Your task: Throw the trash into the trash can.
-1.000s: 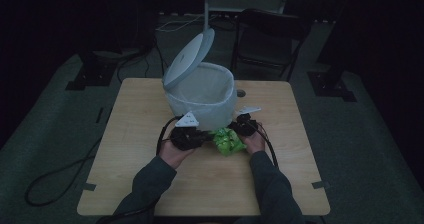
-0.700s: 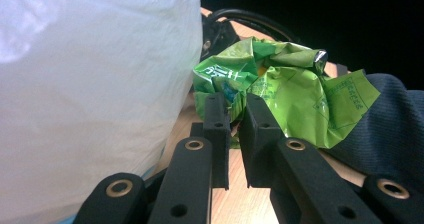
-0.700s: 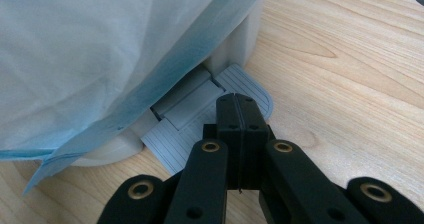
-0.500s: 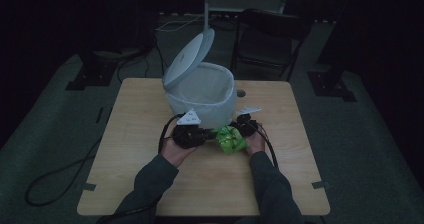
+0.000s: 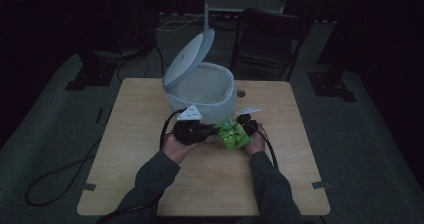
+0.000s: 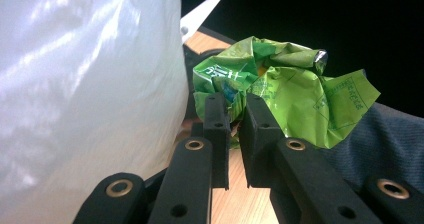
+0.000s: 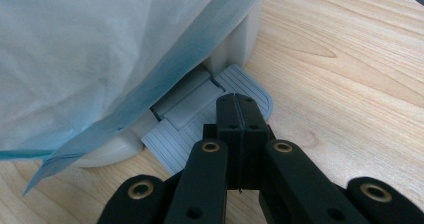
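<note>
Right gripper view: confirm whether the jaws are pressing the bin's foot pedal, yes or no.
Yes, the shut right gripper has its jaw tips resting on the ribbed grey pedal at the bin's base, and the lid stands open.

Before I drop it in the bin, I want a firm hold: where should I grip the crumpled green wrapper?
Grip the green wrapper at its dense crumpled middle, coming from the side away from the bin, where its loose flap sticks out. The left gripper pinches just a thin fold near one edge.
</note>
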Tool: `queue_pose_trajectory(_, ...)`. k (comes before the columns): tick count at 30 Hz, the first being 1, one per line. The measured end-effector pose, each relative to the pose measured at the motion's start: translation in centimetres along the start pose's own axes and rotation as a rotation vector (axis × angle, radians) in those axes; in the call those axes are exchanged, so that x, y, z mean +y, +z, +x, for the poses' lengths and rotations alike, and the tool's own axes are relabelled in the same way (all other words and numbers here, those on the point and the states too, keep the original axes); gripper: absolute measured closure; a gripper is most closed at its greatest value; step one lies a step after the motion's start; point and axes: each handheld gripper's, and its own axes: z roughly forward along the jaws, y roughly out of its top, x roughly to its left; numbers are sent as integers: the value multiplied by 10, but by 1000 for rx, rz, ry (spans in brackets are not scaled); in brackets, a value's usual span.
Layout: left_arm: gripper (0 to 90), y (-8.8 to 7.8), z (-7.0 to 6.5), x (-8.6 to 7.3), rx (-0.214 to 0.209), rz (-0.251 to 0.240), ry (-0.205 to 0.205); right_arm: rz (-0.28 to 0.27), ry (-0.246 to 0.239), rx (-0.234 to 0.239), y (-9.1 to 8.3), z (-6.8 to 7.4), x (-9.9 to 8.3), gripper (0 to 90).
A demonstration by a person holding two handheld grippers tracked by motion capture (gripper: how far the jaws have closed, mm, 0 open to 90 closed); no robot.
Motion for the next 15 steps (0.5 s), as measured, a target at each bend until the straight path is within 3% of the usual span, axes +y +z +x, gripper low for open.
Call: queue_pose_trajectory(15,831,-3,-2,19,-18,-33,10,-3,4,2,0,0,0,900)
